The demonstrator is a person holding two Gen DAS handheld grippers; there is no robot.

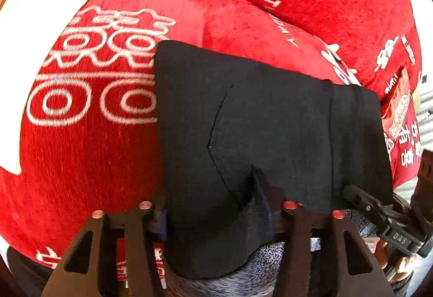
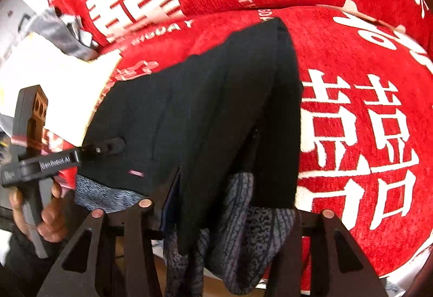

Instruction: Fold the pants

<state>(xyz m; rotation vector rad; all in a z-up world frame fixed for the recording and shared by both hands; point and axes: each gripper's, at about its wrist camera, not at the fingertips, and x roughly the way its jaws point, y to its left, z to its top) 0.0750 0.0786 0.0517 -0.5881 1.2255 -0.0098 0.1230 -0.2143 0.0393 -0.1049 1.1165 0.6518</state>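
Pants: black pants (image 1: pixel 270 134), folded into a thick flat bundle, a curved pocket seam on the top face and a grey patterned lining showing at the near edge; a small pink tag sits near the hem in the right wrist view (image 2: pixel 194 113).
Where: on a red plush cover (image 1: pixel 89 151) with white characters, the near edge hanging off towards both cameras.
Left gripper: left gripper (image 1: pixel 216 210) has its jaws set wide, the cloth edge bunched between them; whether they pinch it I cannot tell.
Right gripper: right gripper (image 2: pixel 235 210) likewise stands wide, with lining and black cloth draped between the jaws; the grip is unclear.
Around: a white sheet (image 2: pixel 51 83) lies just beside the pants; a red printed packet (image 1: pixel 400 118) is near the far corner.
In the way: the hanging cloth hides both sets of fingertips.
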